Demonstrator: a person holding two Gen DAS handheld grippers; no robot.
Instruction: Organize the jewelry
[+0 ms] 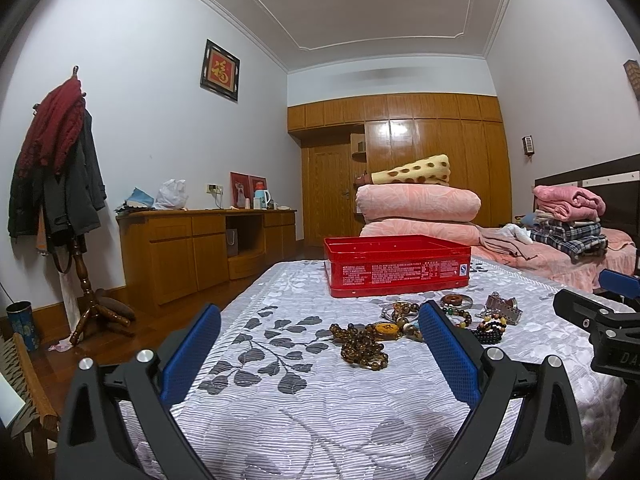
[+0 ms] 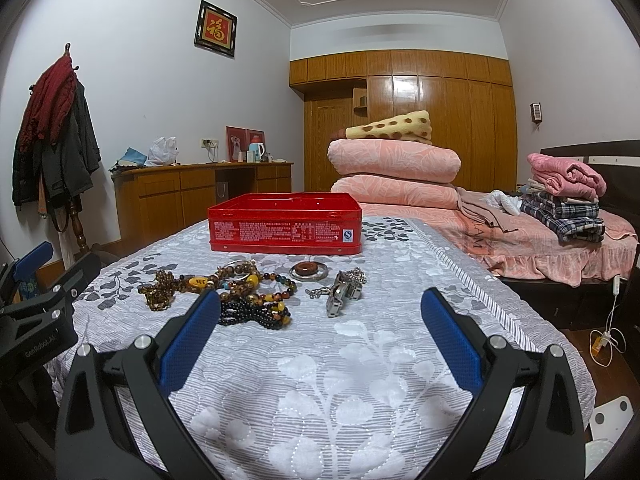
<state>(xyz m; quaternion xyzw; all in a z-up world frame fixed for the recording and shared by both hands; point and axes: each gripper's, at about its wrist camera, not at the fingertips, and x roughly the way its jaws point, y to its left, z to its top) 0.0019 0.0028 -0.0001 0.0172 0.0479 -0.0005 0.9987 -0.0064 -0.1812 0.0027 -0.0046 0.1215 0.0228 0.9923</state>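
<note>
An open red tin box [image 1: 396, 266] [image 2: 285, 224] stands on a grey leaf-patterned quilt [image 1: 280, 380] [image 2: 360, 360]. In front of it lies a pile of jewelry: brown bead strings [image 1: 362, 346] [image 2: 160, 290], a yellow pendant [image 2: 199, 282], dark bead bracelets [image 2: 256, 314], a wooden ring [image 2: 308, 270] and a silver watch [image 2: 340, 290] [image 1: 504, 308]. My left gripper [image 1: 320, 316] is open and empty, just short of the brown beads. My right gripper [image 2: 322, 300] is open and empty, near the dark beads and the watch.
Folded pink quilts [image 2: 394, 168] and stacked clothes [image 2: 564, 200] lie on the bed behind. A wooden sideboard [image 1: 200, 248] and a coat stand [image 1: 60, 184] are at the left. A white cable [image 2: 610, 328] lies on the floor at the right.
</note>
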